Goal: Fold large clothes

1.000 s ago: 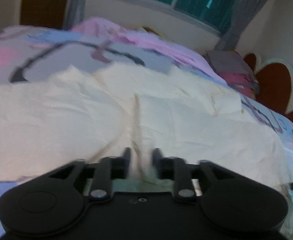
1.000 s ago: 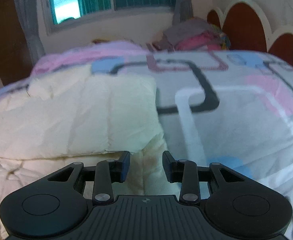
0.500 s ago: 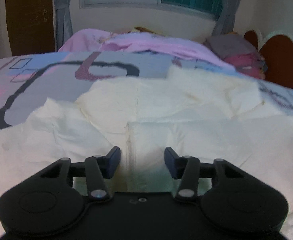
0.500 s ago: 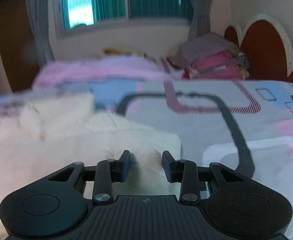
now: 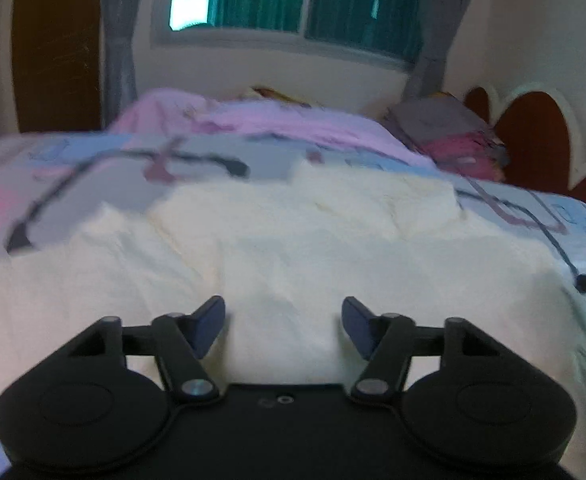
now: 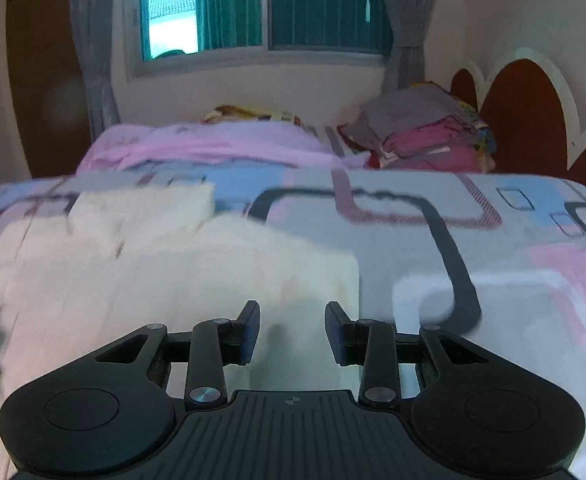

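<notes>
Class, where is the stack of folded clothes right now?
In both wrist views the stack of folded clothes sits at the bed's far right, beside the headboard and below the window.

patterned bedspread (image 6: 473,248), pink blanket (image 6: 213,144), clothes pile (image 6: 425,132), window (image 6: 269,4)

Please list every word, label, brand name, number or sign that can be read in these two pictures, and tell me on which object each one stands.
No readable text in either view.
Left gripper: only a small embossed mark on its body, no letters.
Right gripper: only a small round crosshair mark on its body, no letters.
Bedsheet: printed shapes only, no words.
Cream garment: no label in view.
Folded clothes pile: too blurred to tell any print.
</notes>
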